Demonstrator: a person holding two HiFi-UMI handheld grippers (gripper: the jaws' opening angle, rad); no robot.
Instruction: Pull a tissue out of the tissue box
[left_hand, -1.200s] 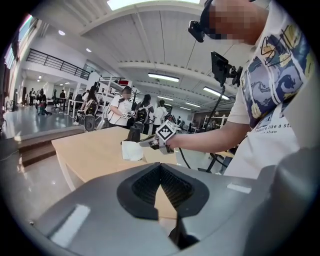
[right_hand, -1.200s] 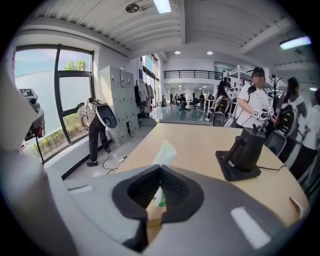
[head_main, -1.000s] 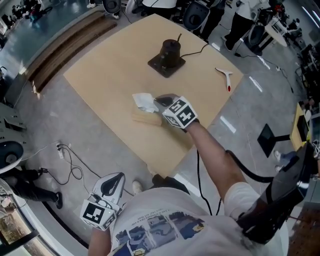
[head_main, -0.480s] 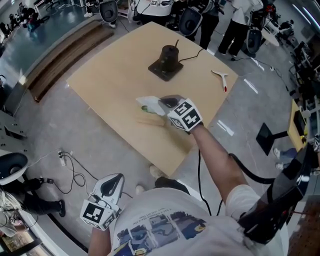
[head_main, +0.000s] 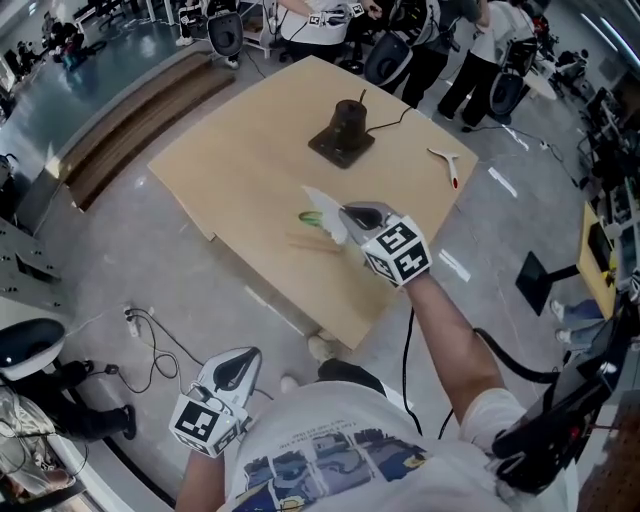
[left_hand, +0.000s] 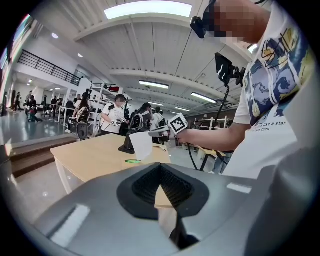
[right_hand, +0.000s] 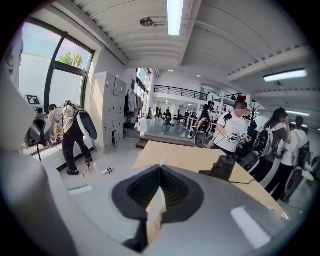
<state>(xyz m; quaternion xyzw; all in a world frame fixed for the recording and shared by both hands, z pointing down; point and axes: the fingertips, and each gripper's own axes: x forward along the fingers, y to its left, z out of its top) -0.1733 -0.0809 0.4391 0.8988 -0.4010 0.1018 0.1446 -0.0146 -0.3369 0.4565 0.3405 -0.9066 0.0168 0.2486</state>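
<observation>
The tissue box (head_main: 303, 242) is a low tan box on the wooden table (head_main: 240, 160), blurred, with a green oval opening (head_main: 311, 217) on top. A white tissue (head_main: 326, 208) hangs above it, free of the opening, pinched in my right gripper (head_main: 346, 213), which is shut on it. In the right gripper view the tissue (right_hand: 153, 207) shows as a pale strip between the closed pads. The left gripper view shows the tissue (left_hand: 141, 145) dangling over the green opening (left_hand: 132, 161). My left gripper (head_main: 243, 358) is shut and holds nothing, low at the left over the floor, off the table.
A black stand (head_main: 345, 128) with a cable sits at the table's far side, and a white tool (head_main: 447, 158) with a red tip near the right corner. People and chairs crowd the far edge. A power cable (head_main: 150, 335) lies on the floor at left.
My right gripper has risen and shifted right with the tissue, which has come up off the box. The left gripper has drifted slightly.
</observation>
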